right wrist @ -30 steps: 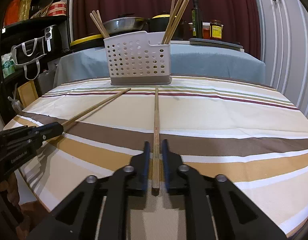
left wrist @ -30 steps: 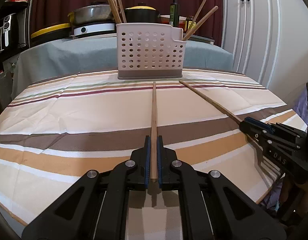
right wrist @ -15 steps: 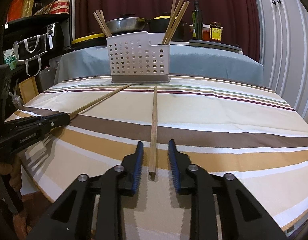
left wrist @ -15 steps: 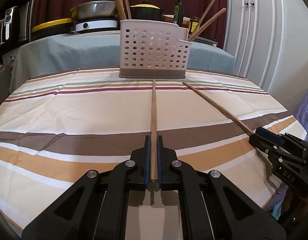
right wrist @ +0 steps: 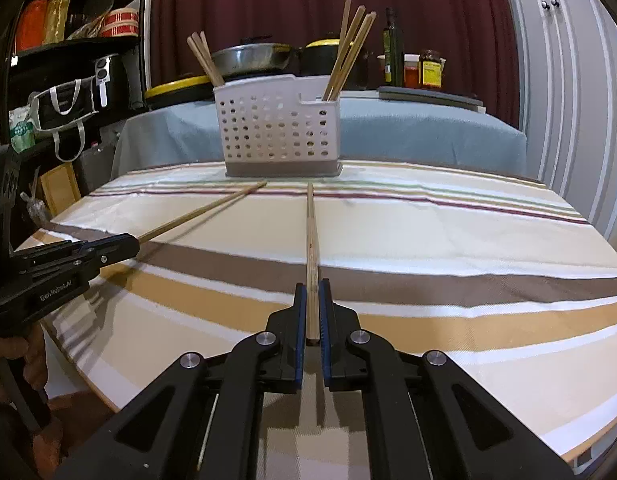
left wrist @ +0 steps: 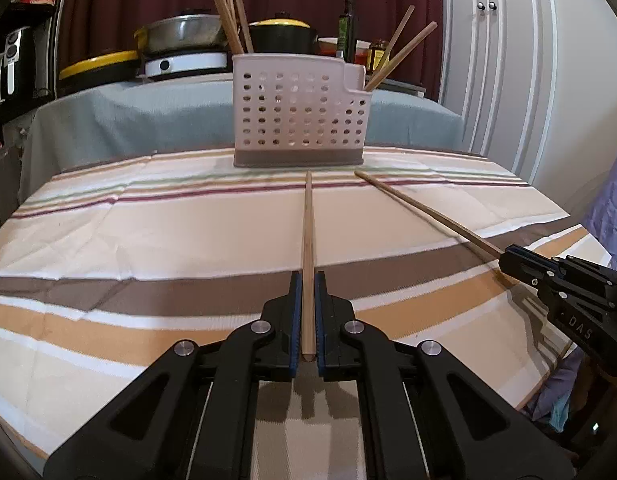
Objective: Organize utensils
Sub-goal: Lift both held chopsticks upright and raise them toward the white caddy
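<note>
Left claw point(left wrist: 306, 316) and right claw point(right wrist: 312, 312) each clamp the near end of a long wooden chopstick point(left wrist: 308, 232), tips apparently resting on the striped worktop point(left wrist: 148, 240), aimed toward the white perforated plastic caddy point(left wrist: 300, 120).

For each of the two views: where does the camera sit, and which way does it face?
Left wrist: behind the left gripper, shut on a chopstick, facing the caddy; right gripper at right.
Right wrist: behind the right gripper, facing the caddy; left gripper at left.
Shared: caddy, striped cloth, both chopsticks.
</note>
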{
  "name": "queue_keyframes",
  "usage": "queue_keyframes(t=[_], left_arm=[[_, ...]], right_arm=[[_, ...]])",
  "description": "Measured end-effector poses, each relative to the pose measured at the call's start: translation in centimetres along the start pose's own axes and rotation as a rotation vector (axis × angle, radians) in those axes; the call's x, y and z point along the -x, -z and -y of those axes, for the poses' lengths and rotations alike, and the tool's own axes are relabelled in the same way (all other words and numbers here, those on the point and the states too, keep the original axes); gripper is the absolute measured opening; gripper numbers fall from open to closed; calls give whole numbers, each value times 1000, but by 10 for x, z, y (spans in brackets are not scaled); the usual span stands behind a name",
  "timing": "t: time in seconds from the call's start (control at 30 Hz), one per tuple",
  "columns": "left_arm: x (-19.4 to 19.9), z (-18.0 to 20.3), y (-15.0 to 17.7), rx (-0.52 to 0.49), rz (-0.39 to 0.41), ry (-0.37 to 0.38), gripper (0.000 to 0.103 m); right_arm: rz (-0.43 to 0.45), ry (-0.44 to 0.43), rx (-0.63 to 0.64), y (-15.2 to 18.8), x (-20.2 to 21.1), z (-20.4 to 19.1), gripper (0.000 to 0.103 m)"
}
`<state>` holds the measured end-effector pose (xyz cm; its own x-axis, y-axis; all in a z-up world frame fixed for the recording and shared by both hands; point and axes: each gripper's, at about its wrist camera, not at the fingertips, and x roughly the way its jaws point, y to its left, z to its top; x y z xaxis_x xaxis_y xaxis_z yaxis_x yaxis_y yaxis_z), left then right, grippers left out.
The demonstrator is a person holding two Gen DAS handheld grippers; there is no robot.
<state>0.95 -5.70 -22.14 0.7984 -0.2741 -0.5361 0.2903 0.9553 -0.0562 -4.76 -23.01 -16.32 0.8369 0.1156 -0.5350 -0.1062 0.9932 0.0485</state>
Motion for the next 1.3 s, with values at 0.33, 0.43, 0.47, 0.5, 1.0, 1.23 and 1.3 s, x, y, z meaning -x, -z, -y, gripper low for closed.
queue_keyframes(t=[0.33, 0.43, 0.47, 0.5, 1.0, 1.23, 1.3], left_arm=[[14, -3, -20, -7, 65, -15, 6], [20, -6, -26, -3, 78, -23, 6], [22, -7, -28, -2, 83, -25, 6], [24, -8, -30, -2, 85, -26, 6], [60, -20, -56, 2, 154, -47, 6], [76, -21, -68, -3, 185, -51, 6], [80, -21, -71, -4, 192, -50, 6]], right_arm=[[54, 11, 6, -19, 12, -2, 7], [70, 13, 7, -25, 16, -2, 7], [76, 14, 7, -27, 17, -2, 7], [81, 15, 8, -29, 19, -2, 7], [167, 26, 22, -57, 43, -4, 7], [202, 20, 23, -69, 54, -5, 7], [213, 17, 24, -73, 57, -6, 7]])
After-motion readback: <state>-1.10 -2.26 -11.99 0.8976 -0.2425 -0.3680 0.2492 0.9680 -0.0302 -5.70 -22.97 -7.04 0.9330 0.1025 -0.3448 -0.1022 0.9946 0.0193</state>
